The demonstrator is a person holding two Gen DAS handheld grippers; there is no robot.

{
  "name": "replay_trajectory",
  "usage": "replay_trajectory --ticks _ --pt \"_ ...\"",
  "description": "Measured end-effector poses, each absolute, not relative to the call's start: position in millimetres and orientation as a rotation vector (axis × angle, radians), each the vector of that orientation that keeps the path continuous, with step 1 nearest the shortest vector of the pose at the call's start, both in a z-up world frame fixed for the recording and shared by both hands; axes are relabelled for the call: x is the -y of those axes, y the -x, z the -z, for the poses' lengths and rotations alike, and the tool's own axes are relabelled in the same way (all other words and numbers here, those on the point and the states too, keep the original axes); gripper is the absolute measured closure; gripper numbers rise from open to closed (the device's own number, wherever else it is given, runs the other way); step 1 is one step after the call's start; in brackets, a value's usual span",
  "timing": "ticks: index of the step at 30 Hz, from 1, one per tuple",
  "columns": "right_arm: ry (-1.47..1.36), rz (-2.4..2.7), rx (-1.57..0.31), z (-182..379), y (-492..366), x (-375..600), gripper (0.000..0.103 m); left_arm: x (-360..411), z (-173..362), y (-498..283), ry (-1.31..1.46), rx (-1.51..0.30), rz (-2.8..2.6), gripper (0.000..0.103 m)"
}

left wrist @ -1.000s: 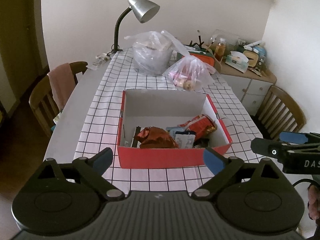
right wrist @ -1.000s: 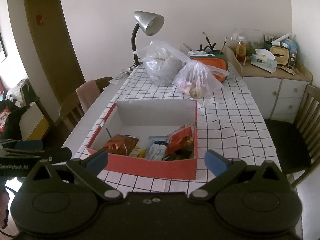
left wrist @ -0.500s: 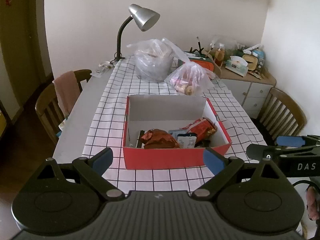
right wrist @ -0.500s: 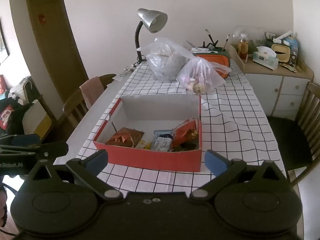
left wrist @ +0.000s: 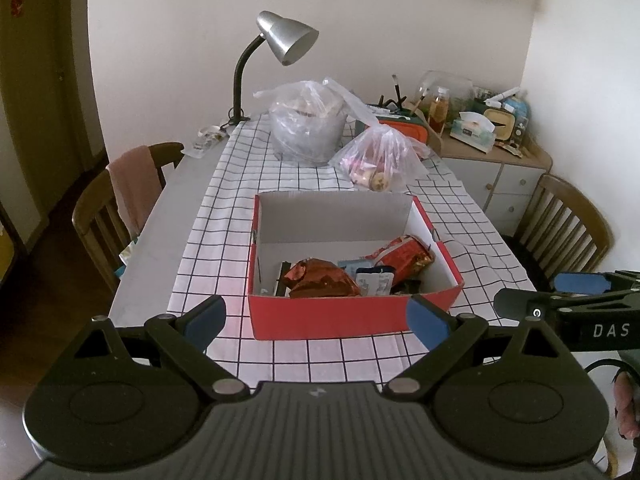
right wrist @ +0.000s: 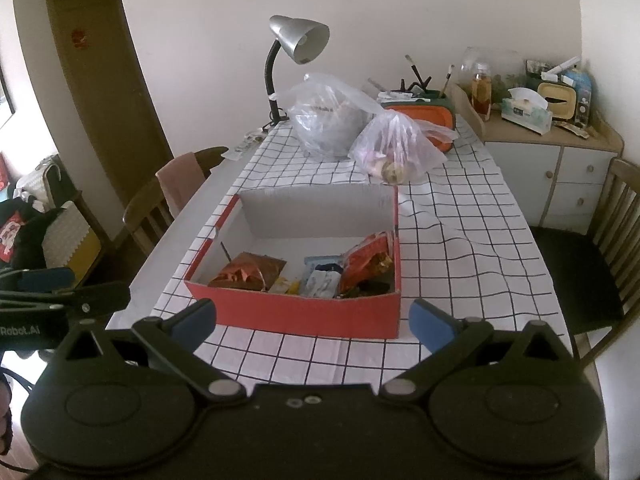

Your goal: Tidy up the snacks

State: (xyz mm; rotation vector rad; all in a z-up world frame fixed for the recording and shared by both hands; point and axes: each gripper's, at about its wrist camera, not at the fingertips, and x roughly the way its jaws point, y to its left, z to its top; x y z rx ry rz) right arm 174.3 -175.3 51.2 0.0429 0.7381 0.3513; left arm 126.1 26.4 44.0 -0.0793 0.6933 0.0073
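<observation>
A red cardboard box [left wrist: 332,322] [right wrist: 296,314] stands on the checked tablecloth. In its near half lie several snack packets: a copper foil bag [left wrist: 320,280] [right wrist: 248,272], a red-orange bag [left wrist: 404,254] [right wrist: 366,260] and a small white-blue packet [left wrist: 374,282] [right wrist: 320,282]. My left gripper [left wrist: 316,320] is open and empty, held above the table's near edge in front of the box. My right gripper [right wrist: 314,320] is open and empty too, also in front of the box. Each gripper shows at the edge of the other's view.
Behind the box sit two clear plastic bags [left wrist: 308,128] [left wrist: 380,156] with food, an orange container [right wrist: 420,118] and a desk lamp [left wrist: 280,44]. Wooden chairs stand left [left wrist: 120,200] and right [left wrist: 568,224]. A cluttered cabinet [right wrist: 552,160] fills the far right corner.
Both grippers have drawn back and risen from the box, which now looks smaller and farther. Both stay open and empty. The box's contents have not moved.
</observation>
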Motion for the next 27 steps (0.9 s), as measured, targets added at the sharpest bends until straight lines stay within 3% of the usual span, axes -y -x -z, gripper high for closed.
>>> replay_trajectory --ticks 27 --pt "-0.058 -0.342 -0.745 -48.8 -172.9 179.9 0.0 -25.4 -40.6 -125.9 0.069 -0.698 -0.01 0.006"
